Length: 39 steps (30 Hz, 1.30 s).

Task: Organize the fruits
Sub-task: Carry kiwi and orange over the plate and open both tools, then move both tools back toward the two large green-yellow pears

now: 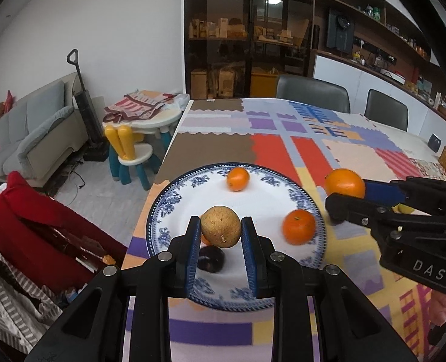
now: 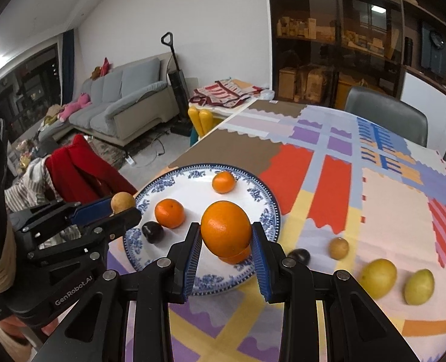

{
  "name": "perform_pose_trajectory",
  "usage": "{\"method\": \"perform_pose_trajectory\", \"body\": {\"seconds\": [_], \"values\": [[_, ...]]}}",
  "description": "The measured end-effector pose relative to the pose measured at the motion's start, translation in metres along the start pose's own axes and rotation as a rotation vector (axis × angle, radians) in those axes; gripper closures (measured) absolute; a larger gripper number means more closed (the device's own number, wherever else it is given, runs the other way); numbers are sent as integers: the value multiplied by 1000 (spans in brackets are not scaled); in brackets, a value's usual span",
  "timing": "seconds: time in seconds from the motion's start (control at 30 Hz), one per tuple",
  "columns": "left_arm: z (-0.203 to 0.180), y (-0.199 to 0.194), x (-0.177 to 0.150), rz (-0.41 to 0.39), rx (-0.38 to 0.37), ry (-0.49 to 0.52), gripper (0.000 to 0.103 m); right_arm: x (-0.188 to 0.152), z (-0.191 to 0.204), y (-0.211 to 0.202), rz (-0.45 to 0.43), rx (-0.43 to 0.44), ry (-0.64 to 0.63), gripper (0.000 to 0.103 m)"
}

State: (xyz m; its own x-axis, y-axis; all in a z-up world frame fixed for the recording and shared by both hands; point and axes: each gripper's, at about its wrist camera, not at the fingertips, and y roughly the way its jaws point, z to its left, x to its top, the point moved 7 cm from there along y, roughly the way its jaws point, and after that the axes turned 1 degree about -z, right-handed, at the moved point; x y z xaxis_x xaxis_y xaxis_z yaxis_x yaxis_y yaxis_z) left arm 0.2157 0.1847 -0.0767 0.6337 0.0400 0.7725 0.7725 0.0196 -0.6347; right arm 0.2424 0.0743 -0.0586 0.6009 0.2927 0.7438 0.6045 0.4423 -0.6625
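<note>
My left gripper (image 1: 220, 226) is shut on a round tan fruit (image 1: 220, 226) and holds it above the near left part of a blue-and-white plate (image 1: 192, 181). On the plate lie two small oranges (image 1: 238, 178) (image 1: 299, 227) and a dark plum (image 1: 211, 259). My right gripper (image 2: 226, 233) is shut on a large orange (image 2: 226, 229) above the plate's (image 2: 265, 199) right rim; another orange shows just beneath it. In the left wrist view the right gripper (image 1: 340, 191) comes in from the right with that orange (image 1: 345, 183).
On the patchwork tablecloth (image 2: 389, 211) right of the plate lie a dark plum (image 2: 300, 255), a tan fruit (image 2: 339, 248) and two yellow fruits (image 2: 378, 277) (image 2: 419, 286). The table's left edge drops to a chair with red clothing (image 1: 38, 229). Grey chairs (image 1: 313, 93) stand at the far side.
</note>
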Motion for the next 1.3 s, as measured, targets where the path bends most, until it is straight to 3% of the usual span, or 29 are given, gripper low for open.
{"method": "perform_pose_trajectory", "body": {"seconds": [0.4, 0.77, 0.9, 1.03, 1.3], "values": [[18, 55, 21, 60, -14, 67, 76, 8, -2, 62, 94, 0, -3, 69], [12, 83, 23, 120, -30, 100, 76, 7, -9, 80, 120, -4, 23, 69], [11, 81, 22, 118, -31, 98, 64, 7, -10, 82, 124, 1, 29, 68], [11, 76, 21, 117, -22, 95, 63, 10, -11, 75, 99, -10, 22, 58], [0, 38, 27, 82, 11, 109, 58, 14, -13, 42, 38, -15, 27, 58]]}}
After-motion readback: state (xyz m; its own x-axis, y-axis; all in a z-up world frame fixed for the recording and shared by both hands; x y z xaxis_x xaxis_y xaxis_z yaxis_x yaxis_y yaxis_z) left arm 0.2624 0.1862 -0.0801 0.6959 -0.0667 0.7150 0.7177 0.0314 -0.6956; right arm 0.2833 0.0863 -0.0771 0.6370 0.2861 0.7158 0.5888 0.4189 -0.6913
